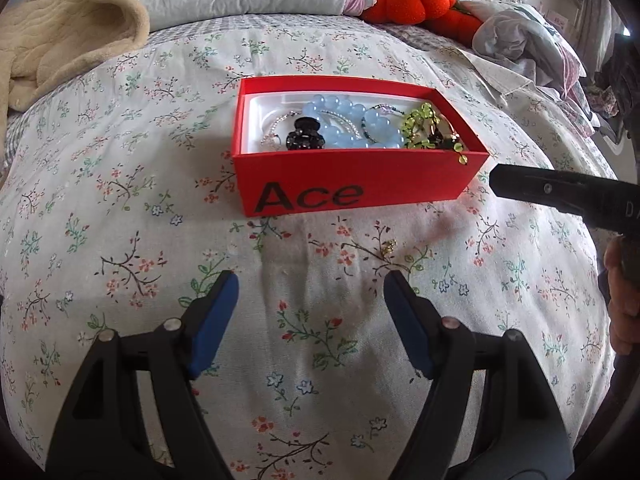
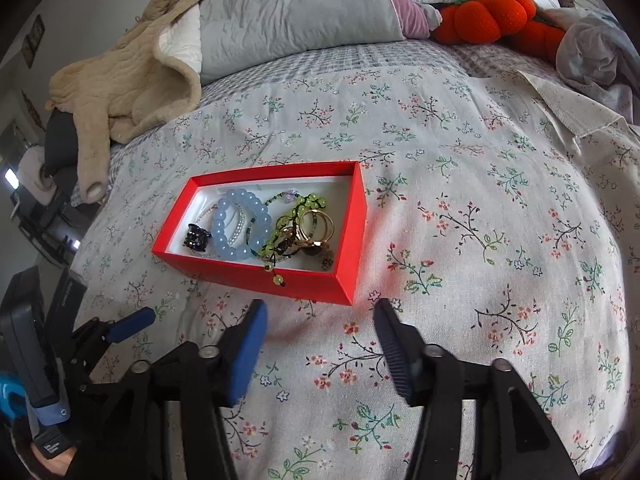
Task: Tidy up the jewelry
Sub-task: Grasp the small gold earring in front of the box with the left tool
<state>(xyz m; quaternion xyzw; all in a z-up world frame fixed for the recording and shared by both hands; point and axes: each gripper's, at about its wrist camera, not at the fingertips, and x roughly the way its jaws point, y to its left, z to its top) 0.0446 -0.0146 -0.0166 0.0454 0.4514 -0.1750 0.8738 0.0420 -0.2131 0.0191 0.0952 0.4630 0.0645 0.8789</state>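
A red open box [image 1: 360,176] marked "Ace" lies on the floral bedspread [image 1: 160,200]. It holds a pale blue bead bracelet [image 1: 340,120], a black beaded piece [image 1: 304,136] and a green bead strand [image 1: 424,124]. The strand's end hangs over the front wall. A tiny gold piece [image 1: 389,246] lies on the cloth just ahead of my left gripper [image 1: 312,280], which is open and empty, short of the box. In the right wrist view, the box [image 2: 256,280] also shows gold rings [image 2: 316,224]. My right gripper [image 2: 320,308] is open and empty at the box's near corner.
A beige quilted blanket [image 2: 120,92] and a grey pillow [image 2: 296,4] lie at the back left. An orange plush pumpkin [image 2: 488,16] and crumpled clothes [image 2: 592,52] sit at the back right. The bed's edge falls away on the left.
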